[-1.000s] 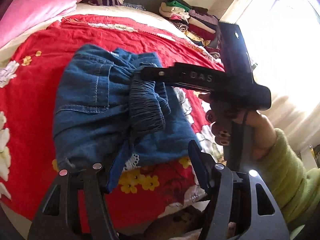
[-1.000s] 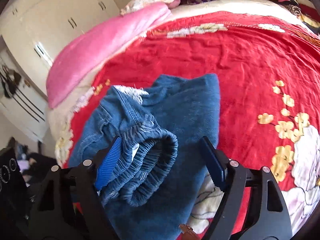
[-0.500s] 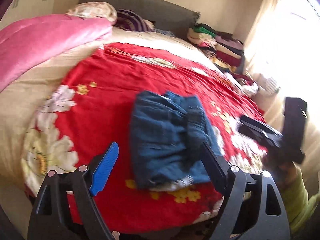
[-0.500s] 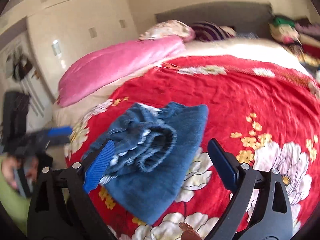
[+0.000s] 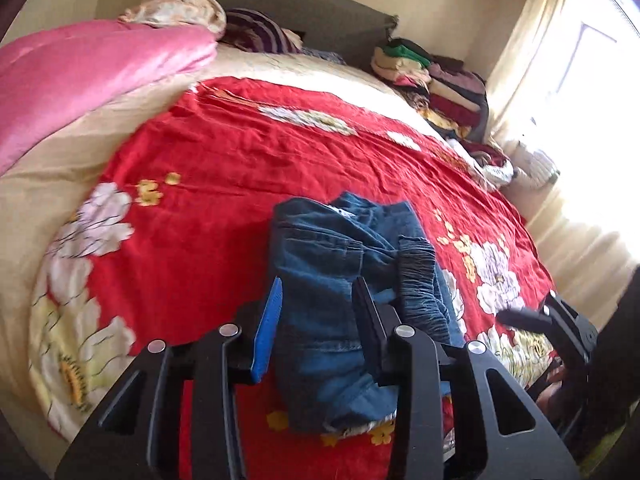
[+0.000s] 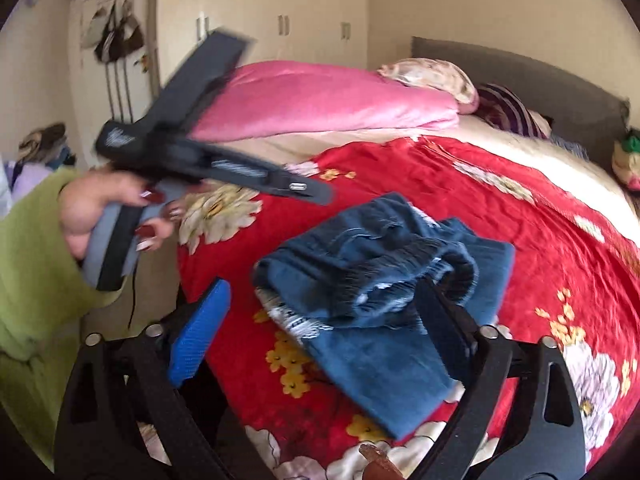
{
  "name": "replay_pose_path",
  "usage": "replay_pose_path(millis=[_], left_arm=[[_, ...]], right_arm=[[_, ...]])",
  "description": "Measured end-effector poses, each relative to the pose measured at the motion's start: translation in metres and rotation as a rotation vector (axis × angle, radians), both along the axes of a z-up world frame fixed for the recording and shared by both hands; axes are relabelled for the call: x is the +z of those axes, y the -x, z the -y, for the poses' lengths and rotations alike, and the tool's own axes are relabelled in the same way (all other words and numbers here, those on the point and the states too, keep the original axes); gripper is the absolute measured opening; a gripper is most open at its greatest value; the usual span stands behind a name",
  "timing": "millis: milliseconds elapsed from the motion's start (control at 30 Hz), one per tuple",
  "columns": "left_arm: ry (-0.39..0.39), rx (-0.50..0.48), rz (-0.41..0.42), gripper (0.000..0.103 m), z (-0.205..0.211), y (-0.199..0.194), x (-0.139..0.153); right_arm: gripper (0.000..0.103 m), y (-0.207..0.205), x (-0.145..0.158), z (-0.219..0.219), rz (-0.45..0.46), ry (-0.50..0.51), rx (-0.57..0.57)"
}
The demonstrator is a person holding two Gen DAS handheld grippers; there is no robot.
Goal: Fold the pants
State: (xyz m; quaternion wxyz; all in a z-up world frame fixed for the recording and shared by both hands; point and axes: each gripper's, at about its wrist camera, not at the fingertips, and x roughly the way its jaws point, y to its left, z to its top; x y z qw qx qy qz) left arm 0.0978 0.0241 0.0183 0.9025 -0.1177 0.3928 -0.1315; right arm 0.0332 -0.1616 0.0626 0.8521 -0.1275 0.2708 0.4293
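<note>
Red floral bedspread (image 5: pixel 240 152), pink duvet (image 5: pixel 80 80) at left, clothes stack (image 5: pixel 440 88) by headboard (image 5: pixel 280 12), wardrobe (image 6: pixel 280 20) w/ handles.

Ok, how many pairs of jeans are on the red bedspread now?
1. The folded jeans lie near the front edge of the red bedspread, touched by neither gripper. Others could be hidden in the clothes pile.
</note>
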Motion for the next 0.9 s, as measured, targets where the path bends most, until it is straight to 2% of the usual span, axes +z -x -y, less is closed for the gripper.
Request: replay_pose_path(millis=[67,100,133,167,233,333,433,600,667,700,733,800,900], left_arm=[[-0.01,-0.031,-0.012,0.033,0.009,-0.011,-0.005],[-0.012,-0.04,-0.019,0.03,0.012,-0.015,-0.007],[-0.016,-0.057,-0.029,0.03,0.015,-0.02,-0.011],[-0.02,-0.063,-0.038,0.03,0.017,-0.023,-0.013],[-0.017,-0.081,-0.065,0.029,0.022,-0.032,-0.021],[-0.018,-0.096,-0.089,0.029,0.027,-0.042,-0.03],[-0.018,-0.1,-0.101,0.029,0.029,-0.051,-0.036],[-0.011,-0.111,-0.113,0.029,0.029,-0.059,-0.039],[-0.008,-0.11,-0.116,0.029,0.029,-0.06,-0.041],[-0.004,-0.108,-0.12,0.029,0.028,-0.062,-0.042],[-0.002,-0.105,-0.122,0.029,0.027,-0.062,-0.043],[0.0,-0.105,-0.121,0.029,0.028,-0.061,-0.043],[-0.002,-0.108,-0.114,0.029,0.028,-0.06,-0.043]], right_arm=[[0.064,0.004,-0.002,-0.008,0.003,0.022,0.016],[0.051,0.006,-0.004,-0.011,-0.005,0.022,0.036],[0.045,0.007,-0.006,-0.015,-0.006,0.025,0.046],[0.044,0.007,-0.008,-0.018,0.001,0.034,0.05],[0.03,0.008,-0.012,-0.025,0.018,0.066,0.068],[0.025,0.007,-0.013,-0.034,0.033,0.094,0.109],[0.025,0.002,-0.021,-0.051,0.025,0.159,0.157],[0.025,-0.003,-0.028,-0.075,0.079,0.238,0.179],[0.019,-0.003,-0.034,-0.083,0.107,0.265,0.182],[0.007,-0.003,-0.037,-0.085,0.094,0.255,0.199],[0.003,-0.001,-0.04,-0.082,0.068,0.236,0.211],[0.002,0.007,-0.038,-0.072,0.007,0.187,0.269],[0.002,0.015,-0.038,-0.061,0.013,0.191,0.257]])
